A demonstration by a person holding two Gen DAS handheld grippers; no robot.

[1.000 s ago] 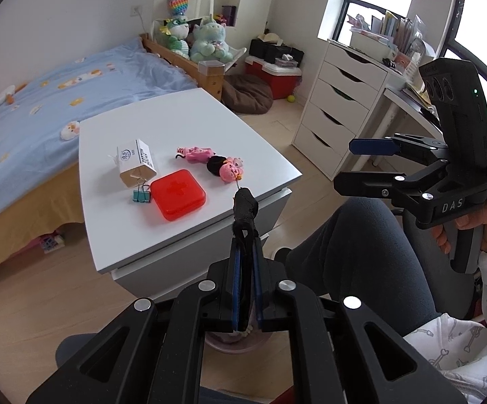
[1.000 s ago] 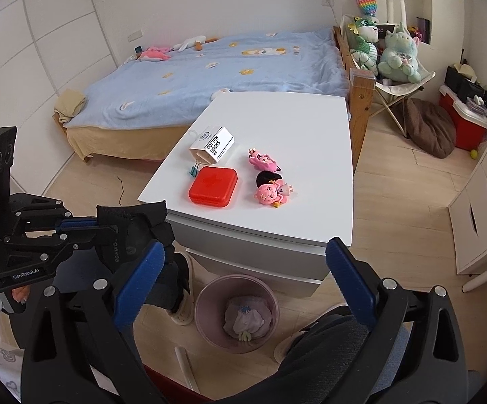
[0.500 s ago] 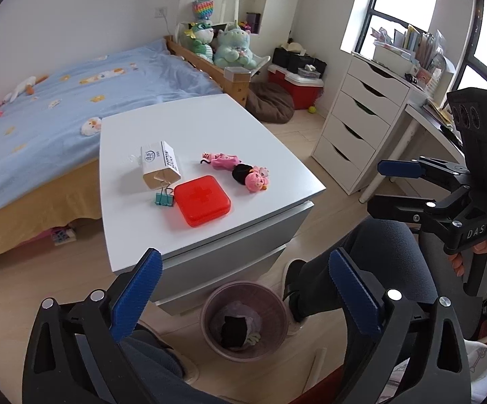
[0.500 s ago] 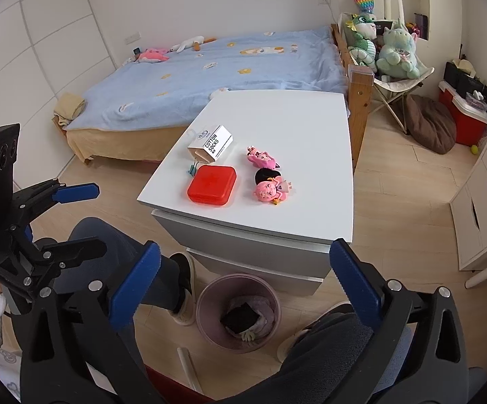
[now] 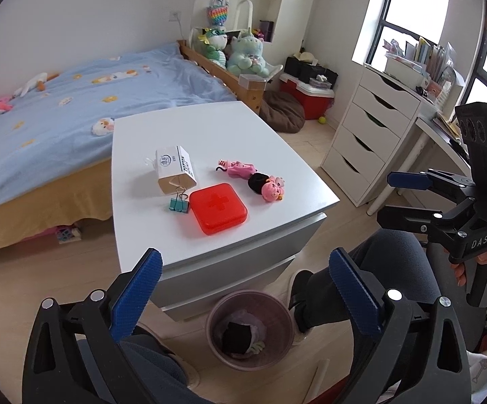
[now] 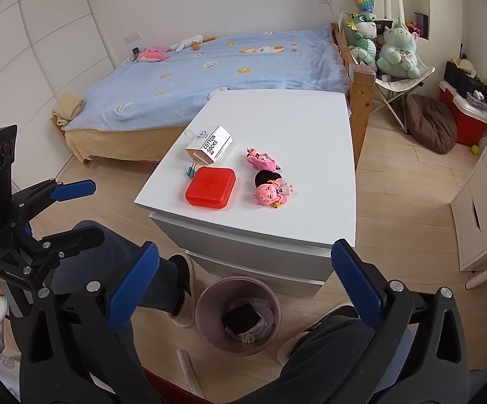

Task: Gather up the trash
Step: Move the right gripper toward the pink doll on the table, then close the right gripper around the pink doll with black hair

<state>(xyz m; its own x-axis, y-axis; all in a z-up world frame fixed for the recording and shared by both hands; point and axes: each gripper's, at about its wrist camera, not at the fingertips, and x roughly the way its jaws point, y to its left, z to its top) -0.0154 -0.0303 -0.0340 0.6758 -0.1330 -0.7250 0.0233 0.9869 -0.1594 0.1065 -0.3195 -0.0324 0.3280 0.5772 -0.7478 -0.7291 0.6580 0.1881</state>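
Lying in the pink bin [image 5: 251, 328] at six o'clock below the table [image 5: 189, 128], the dark scrap [image 5: 235, 335] has just dropped from the left gripper [image 5: 243, 289], now spread wide and empty. The right gripper [image 6: 243, 282] gapes empty too; another piece can follow.

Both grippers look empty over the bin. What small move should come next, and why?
Probably ease the left gripper forward and up toward the sock box on the white table. Both the left and the right gripper stand open and empty, a dark piece already lies in the pink bin, and the box, seemingly empty packaging, looks like the likeliest trash left.
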